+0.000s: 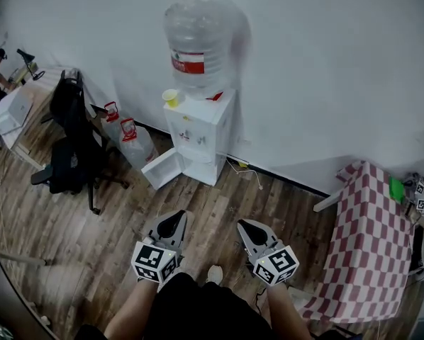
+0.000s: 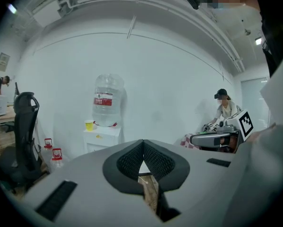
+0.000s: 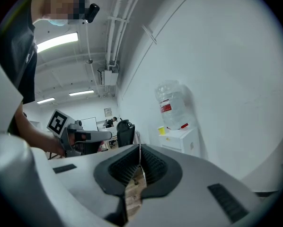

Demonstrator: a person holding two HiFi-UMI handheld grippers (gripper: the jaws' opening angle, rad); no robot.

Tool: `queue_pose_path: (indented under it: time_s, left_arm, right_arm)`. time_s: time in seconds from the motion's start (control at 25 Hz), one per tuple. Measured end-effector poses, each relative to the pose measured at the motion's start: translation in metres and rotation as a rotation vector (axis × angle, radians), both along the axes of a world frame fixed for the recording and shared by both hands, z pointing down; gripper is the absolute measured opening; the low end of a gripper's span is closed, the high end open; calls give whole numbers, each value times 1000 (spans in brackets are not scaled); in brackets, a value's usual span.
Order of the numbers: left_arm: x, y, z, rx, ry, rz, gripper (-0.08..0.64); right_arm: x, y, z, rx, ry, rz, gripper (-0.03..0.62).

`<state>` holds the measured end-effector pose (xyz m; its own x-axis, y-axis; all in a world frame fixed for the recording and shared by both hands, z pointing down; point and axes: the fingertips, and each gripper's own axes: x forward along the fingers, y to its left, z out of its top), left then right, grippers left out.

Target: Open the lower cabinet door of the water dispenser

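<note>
A white water dispenser [image 1: 198, 137] stands against the wall with a big clear bottle [image 1: 196, 44] on top and a yellow cup [image 1: 171, 97] beside it. Its lower cabinet door [image 1: 162, 168] hangs open, swung out to the left. Both grippers are held up close to the person's body, well back from the dispenser. My left gripper [image 1: 175, 223] is shut with nothing in it, and my right gripper [image 1: 249, 227] is shut and empty too. The dispenser [image 2: 102, 138] shows far off in the left gripper view, and again as the dispenser [image 3: 181, 138] in the right gripper view.
A black office chair [image 1: 74, 144] and two spare water jugs [image 1: 127, 137] sit left of the dispenser. A table with a red checked cloth [image 1: 364, 243] stands at the right. A cable [image 1: 251, 172] runs along the wood floor. Another person [image 2: 224, 110] works at the far table.
</note>
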<state>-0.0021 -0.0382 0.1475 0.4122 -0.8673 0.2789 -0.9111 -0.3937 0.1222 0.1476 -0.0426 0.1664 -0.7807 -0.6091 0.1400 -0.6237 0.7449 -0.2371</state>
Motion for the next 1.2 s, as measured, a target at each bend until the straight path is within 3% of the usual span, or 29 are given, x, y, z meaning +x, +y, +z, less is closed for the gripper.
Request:
queue_pose_path:
  time_s: [0.48, 0.68, 1.0, 1.2]
  left_arm:
    - [-28, 67, -22, 39, 5, 64, 14]
    - [-54, 119, -23, 56, 22, 79, 14]
    - [-98, 210, -16, 60, 66, 70, 14]
    - [-102, 257, -16, 79, 76, 104, 14]
  right_arm:
    - [-13, 64, -23, 50, -23, 102, 28]
    - [-32, 122, -28, 37, -67, 146, 27]
    - [-57, 224, -28, 26, -36, 183, 28]
    - [-60, 279, -31, 30, -20, 220, 28]
